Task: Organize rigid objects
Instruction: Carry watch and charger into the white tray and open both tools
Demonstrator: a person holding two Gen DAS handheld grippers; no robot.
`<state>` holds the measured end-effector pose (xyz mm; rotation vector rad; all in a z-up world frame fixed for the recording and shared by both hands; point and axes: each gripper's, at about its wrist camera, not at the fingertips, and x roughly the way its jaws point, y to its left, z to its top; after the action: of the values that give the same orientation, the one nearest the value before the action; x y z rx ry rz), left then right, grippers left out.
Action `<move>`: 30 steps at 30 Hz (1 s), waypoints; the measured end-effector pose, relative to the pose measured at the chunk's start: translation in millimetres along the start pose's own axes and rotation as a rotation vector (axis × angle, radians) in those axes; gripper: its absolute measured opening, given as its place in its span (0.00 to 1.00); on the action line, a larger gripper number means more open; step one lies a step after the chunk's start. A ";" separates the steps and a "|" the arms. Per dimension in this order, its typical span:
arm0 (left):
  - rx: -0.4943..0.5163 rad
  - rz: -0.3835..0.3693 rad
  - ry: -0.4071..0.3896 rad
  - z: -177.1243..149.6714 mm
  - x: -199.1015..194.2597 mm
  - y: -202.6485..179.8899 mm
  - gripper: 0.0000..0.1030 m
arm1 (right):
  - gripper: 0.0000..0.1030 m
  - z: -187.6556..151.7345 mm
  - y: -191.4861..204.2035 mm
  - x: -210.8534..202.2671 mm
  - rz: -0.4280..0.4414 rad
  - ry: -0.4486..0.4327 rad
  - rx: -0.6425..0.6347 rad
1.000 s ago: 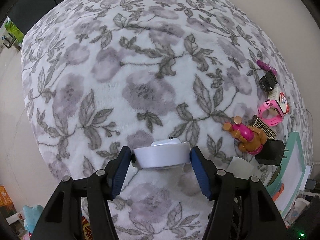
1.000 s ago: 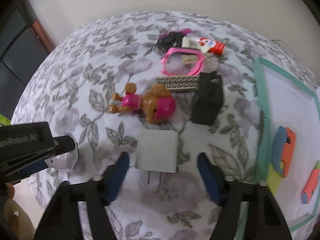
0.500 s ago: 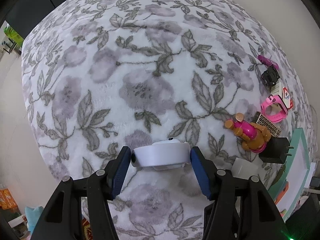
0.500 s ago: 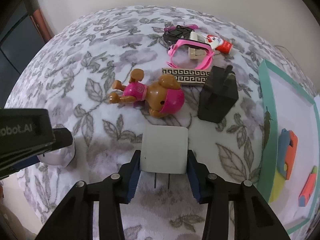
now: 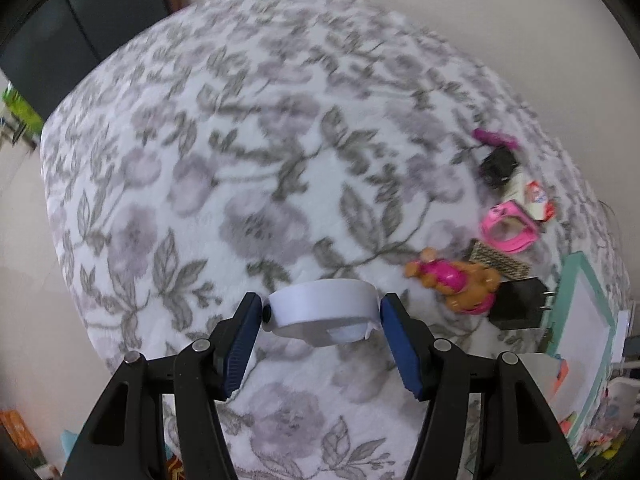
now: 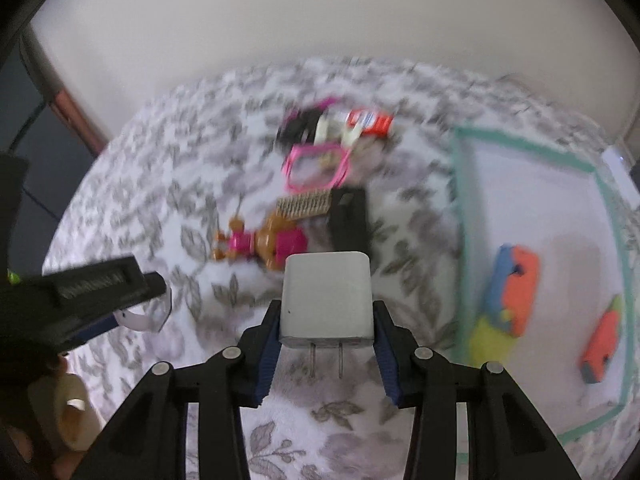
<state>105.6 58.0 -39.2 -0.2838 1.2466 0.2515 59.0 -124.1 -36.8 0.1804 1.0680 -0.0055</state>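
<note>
Gripping a white round device [image 5: 320, 306], the left gripper [image 5: 321, 312] has both blue pads pressed on its sides and the device sits lifted off the floral blanket [image 5: 224, 184], tilted so its underside shows toward the camera. In this left wrist view the rest of the clutter lies to the right: a brown doll [image 5: 454, 280] in pink on its side, a black charger [image 5: 518, 304] just beside it with prongs pointing right, a patterned comb [image 5: 500, 260] above those, then a pink watch [image 5: 508, 230], a white tube [image 5: 534, 198] with a red end, a small black item [image 5: 498, 166] and a purple piece [image 5: 494, 136] farthest back. A teal-edged tray [image 5: 576, 280] stands at the right edge. Background is motion-blurred. In the right wrist view, the right gripper [image 6: 326, 334] is clamped on a white charger [image 6: 326, 296], pads on its two side faces, prongs pointing back toward the camera; its jaws have just been closing onto it, and the charger appears raised clear of the blanket. Behind it sit the doll [image 6: 264, 242], the black charger [image 6: 348, 218], the comb [image 6: 306, 204], the watch [image 6: 318, 166] and the tube [image 6: 366, 122], all blurred. The tray [image 6: 464, 208] at right carries an orange-and-blue block [image 6: 514, 290] overlapping a yellow piece [image 6: 488, 340], and a smaller orange piece [image 6: 602, 346] apart from them. The left gripper [image 6: 152, 300] shows at the left edge with its device [image 6: 144, 316] partly hidden.
</note>
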 end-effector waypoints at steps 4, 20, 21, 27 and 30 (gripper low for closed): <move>0.040 -0.071 -0.041 -1.5 -15.5 -9.1 0.61 | 0.44 14.0 -18.8 -34.9 -0.025 -0.086 0.037; 0.368 -0.280 -0.144 -45.2 -71.2 -132.8 0.61 | 0.44 25.8 -143.4 -102.8 -0.141 -0.173 0.245; 0.391 -0.282 -0.145 -49.7 -71.8 -141.9 0.61 | 0.44 25.8 -151.8 -103.1 -0.156 -0.170 0.254; 0.520 -0.288 -0.123 -74.8 -68.2 -198.3 0.61 | 0.44 22.3 -194.2 -93.1 -0.185 -0.131 0.317; 0.568 -0.287 -0.114 -84.4 -60.5 -224.3 0.61 | 0.44 20.7 -210.1 -83.8 -0.194 -0.103 0.339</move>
<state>88.4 -183.6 10.5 0.0456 1.0986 -0.3288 17.3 -341.1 15.7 0.3776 0.9727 -0.3686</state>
